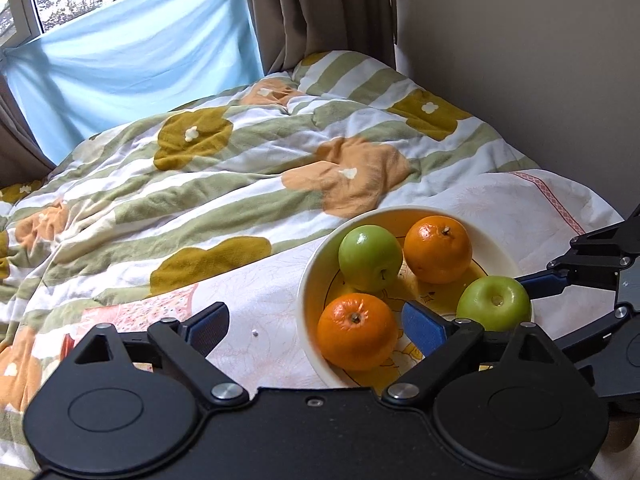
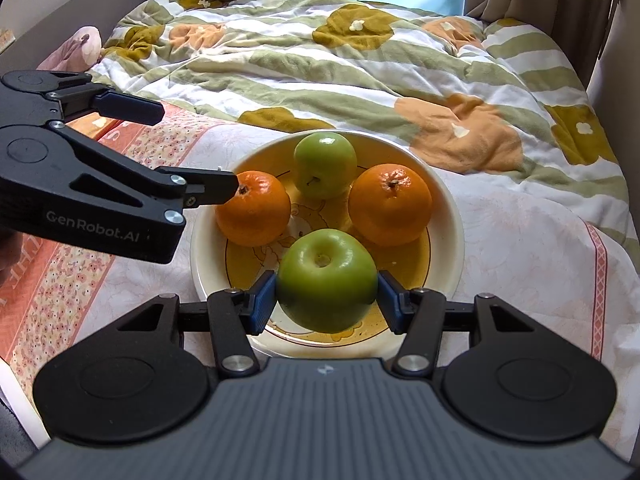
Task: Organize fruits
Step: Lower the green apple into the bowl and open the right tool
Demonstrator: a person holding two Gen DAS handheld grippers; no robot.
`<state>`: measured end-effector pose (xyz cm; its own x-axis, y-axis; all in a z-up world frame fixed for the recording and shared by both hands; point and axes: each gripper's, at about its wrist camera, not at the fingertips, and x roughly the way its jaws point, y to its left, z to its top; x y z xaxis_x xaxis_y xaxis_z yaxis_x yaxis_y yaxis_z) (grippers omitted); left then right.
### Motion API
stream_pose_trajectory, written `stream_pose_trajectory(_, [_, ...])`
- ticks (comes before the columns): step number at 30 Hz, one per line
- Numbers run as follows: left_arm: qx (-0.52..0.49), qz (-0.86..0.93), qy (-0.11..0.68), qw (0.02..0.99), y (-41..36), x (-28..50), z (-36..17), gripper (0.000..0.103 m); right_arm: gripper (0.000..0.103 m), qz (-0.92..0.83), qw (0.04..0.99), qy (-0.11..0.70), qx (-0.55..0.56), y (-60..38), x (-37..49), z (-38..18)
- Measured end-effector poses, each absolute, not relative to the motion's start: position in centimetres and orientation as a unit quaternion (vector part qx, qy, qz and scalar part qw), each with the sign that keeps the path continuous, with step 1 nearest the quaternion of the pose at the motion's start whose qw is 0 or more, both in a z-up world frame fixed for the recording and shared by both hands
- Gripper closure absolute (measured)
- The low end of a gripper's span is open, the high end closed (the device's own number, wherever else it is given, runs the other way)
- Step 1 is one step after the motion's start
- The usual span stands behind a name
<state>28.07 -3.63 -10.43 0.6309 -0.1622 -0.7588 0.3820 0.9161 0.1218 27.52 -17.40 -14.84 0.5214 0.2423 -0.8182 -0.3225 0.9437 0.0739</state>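
Note:
A cream bowl (image 2: 452, 216) with a yellow inside stands on the bed. In it lie an orange (image 2: 254, 208), a second orange (image 2: 390, 204) and a green apple (image 2: 325, 164). My right gripper (image 2: 326, 300) is shut on another green apple (image 2: 326, 280) at the bowl's near side, a blue pad on each flank. My left gripper (image 1: 316, 326) is open. Its wide-spread jaws straddle the nearest orange (image 1: 356, 330) and the bowl's rim (image 1: 304, 292), and its right pad stands close beside that orange. In this view the held apple (image 1: 494, 302) and the right gripper's fingers (image 1: 560, 276) show at the right.
A rumpled quilt (image 1: 240, 184) with green stripes and flower patches covers the far bed. The bowl rests on a pale sheet with a pink patterned border (image 2: 80, 264). A wall (image 1: 520, 60), curtains and a blue cloth at the window close the far side. A pink soft thing (image 2: 86, 46) lies far left.

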Motion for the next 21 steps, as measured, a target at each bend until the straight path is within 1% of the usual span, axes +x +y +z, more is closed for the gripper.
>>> stream_pose_trajectory(6, [0.108,-0.141,0.409,0.895,-2.7,27.3,-10.3,0.008,0.035,0.168,0.869,0.464,-0.031,-15.9,27.7,-15.3])
stream_pose_trajectory(15, [0.1,-0.127,0.414,0.896,-1.9,26.7,-10.3,0.008,0.034,0.182,0.864,0.468,-0.034,-14.7,28.0,-16.4])
stream_pose_trajectory(18, [0.1,-0.124,0.415,0.896,-1.8,26.5,-10.4,0.008,0.034,0.182,0.871,0.454,-0.036,-14.6,27.7,-16.4])
stream_pose_trajectory(20, [0.099,-0.123,0.415,0.896,-1.7,26.4,-10.3,0.008,0.028,0.186,0.875,0.446,-0.04,-14.5,27.6,-16.1])
stream_pose_trajectory(21, [0.097,-0.123,0.415,0.896,-1.5,26.3,-10.3,0.008,0.016,0.183,0.874,0.447,-0.046,-14.3,27.7,-16.1])
